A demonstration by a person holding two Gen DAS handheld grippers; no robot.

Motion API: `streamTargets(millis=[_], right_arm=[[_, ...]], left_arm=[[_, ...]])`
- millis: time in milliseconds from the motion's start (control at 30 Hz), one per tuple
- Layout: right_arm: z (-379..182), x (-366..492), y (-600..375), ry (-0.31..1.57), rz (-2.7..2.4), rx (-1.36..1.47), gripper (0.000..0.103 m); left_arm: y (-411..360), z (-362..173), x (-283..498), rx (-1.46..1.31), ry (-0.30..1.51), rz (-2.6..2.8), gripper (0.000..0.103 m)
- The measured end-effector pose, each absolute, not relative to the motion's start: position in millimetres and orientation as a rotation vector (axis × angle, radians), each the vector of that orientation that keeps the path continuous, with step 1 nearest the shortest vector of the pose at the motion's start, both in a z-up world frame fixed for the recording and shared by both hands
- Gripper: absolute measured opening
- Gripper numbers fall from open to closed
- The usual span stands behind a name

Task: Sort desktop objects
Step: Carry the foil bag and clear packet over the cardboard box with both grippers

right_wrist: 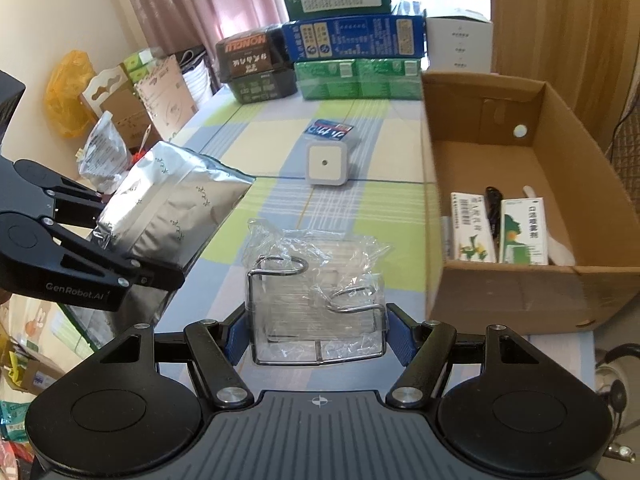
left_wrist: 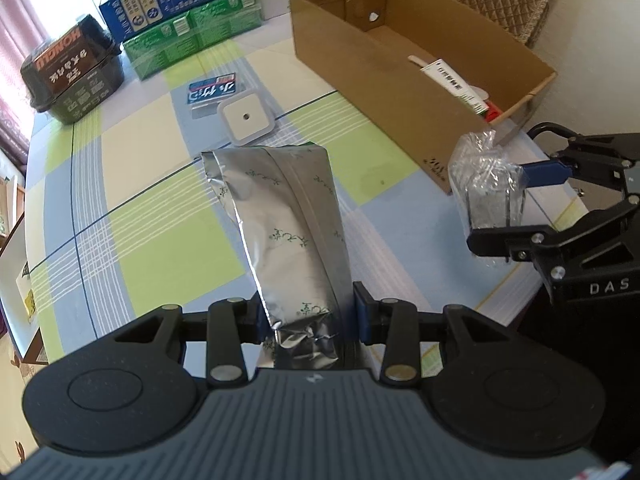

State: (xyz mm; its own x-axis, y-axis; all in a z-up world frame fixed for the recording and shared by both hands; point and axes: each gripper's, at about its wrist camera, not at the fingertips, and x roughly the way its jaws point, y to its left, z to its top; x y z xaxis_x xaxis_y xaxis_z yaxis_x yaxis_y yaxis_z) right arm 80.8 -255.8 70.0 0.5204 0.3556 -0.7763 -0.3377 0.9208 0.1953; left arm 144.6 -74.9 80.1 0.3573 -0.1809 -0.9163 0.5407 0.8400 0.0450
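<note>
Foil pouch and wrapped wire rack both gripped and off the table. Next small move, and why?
Probably carry the right gripper with the wrapped wire rack over the open cardboard box, right beside it and already holding sorted items. The left gripper with the foil pouch sits farther away and can follow.

Bright daylight from the curtained window (right_wrist: 208, 4), soft shadows, sharp focus, strong fisheye bending (dark corners), foil glare

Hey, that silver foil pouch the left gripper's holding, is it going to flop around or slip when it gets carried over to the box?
The silver foil pouch looks fairly stiff: it stands up from the left gripper without drooping. Its glossy foil probably makes it slippery, and the pads pinch only the crumpled bottom end, so it may pivot or slide. It looks full, so likely not feather-light.
</note>
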Motion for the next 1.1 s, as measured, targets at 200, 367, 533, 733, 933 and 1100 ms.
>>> streamTargets(millis=[200, 367, 533, 733, 933, 1100], right_arm=[[81.2, 76.8, -270.1, 0.921, 0.393, 0.016, 0.066], [88.9, 74.6, -283.2, 0.908, 0.373, 0.014, 0.066], [94.4, 73.5, -294.5, 0.896, 0.353, 0.01, 0.066], [101.0, 73.3, -305.6, 0.882, 0.339, 0.002, 0.066], [106.5, 74.4, -314.1, 0.868, 0.33, -0.008, 0.066], [111.3, 78.0, -327.1, 0.855, 0.317, -0.004, 0.066]], left_arm=[[-87.8, 89.5, 141.3, 0.374, 1.095, -0.499, 0.034], [-98.9, 94.0, 139.7, 0.381, 1.086, -0.519, 0.034], [-110.7, 97.4, 139.0, 0.385, 1.077, -0.537, 0.034], [-123.0, 102.7, 139.3, 0.388, 1.067, -0.553, 0.034], [-134.8, 107.2, 141.4, 0.389, 1.059, -0.566, 0.034], [-146.1, 111.2, 143.1, 0.38, 1.053, -0.578, 0.034]])
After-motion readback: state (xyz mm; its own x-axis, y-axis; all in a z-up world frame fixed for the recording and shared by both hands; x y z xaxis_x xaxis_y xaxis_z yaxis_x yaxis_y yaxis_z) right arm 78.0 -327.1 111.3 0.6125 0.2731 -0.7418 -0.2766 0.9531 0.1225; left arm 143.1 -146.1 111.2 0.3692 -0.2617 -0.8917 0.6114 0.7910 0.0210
